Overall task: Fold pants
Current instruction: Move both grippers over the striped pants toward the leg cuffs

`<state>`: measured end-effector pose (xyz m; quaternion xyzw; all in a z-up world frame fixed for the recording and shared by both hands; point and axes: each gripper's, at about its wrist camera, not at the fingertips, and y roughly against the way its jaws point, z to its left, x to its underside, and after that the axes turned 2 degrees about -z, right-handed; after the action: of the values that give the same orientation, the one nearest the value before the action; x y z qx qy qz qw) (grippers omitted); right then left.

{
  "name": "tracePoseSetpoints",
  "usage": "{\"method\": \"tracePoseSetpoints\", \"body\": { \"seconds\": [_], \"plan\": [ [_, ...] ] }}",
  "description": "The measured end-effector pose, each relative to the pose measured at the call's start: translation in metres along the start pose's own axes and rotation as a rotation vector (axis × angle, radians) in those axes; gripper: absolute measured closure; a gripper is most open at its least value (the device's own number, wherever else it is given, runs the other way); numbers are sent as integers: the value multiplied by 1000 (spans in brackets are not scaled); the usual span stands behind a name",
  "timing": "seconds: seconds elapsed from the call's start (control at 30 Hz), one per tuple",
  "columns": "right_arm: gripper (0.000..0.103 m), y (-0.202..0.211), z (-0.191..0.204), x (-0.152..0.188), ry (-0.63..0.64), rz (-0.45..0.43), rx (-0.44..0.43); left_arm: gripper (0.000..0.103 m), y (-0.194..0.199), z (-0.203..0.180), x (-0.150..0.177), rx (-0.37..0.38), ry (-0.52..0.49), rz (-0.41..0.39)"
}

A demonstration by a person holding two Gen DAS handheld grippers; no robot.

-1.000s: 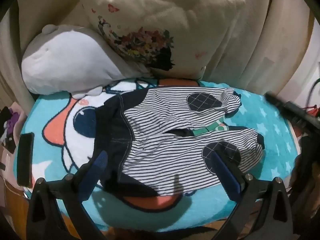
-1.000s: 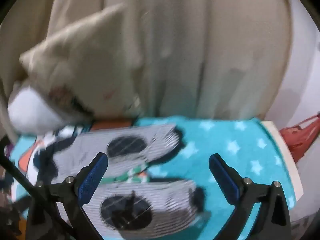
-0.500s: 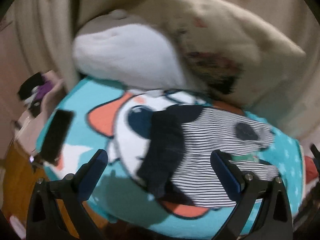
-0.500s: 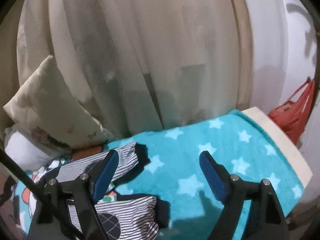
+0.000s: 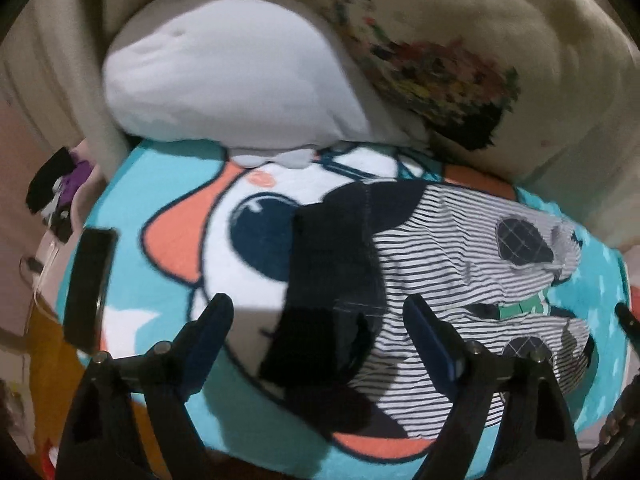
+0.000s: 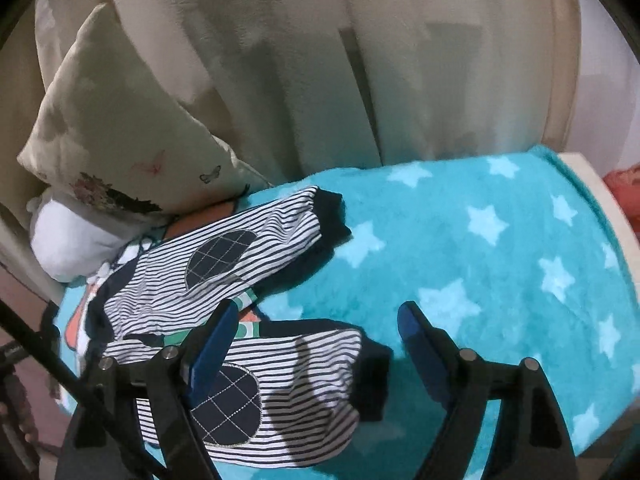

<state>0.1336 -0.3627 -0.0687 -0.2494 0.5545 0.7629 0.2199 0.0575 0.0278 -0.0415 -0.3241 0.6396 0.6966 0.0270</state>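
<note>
Small striped pants [image 5: 448, 268] with a dark waistband and quilted knee patches lie spread on a turquoise blanket [image 5: 256, 408]. Their legs point right. My left gripper [image 5: 316, 316] is open and empty, hovering over the dark waistband at the near left of the pants. In the right wrist view the pants [image 6: 240, 264] lie at lower left, both leg cuffs toward the middle. My right gripper [image 6: 316, 320] is open and empty, above the cuff of the near leg.
A white plush [image 5: 224, 72] and a floral pillow [image 5: 460, 40] lean against a curtain [image 6: 360, 60] behind the blanket [image 6: 500, 260]. A dark phone [image 5: 88, 280] lies at the blanket's left edge. A red bag [image 6: 624, 188] sits far right.
Both grippers have dropped closer to the pants. The left one swung left then settled over the waistband; the right one came down toward the near leg cuff.
</note>
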Motion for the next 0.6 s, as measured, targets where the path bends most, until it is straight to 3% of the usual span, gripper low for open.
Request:
{"method": "tracePoseSetpoints", "body": {
  "seconds": [0.17, 0.23, 0.3, 0.6],
  "plan": [
    [16, 10, 26, -2, 21, -21, 52, 17, -4, -14, -6, 24, -60, -13],
    [16, 11, 41, -1, 79, -61, 106, 17, -4, -16, -10, 35, -77, -22],
    [16, 2, 59, 0, 169, -46, 153, 17, -7, -18, -15, 36, -107, -23],
    [21, -27, 91, 4, 145, 55, 86, 17, -20, -15, -27, 44, -160, -2]
  ]
}}
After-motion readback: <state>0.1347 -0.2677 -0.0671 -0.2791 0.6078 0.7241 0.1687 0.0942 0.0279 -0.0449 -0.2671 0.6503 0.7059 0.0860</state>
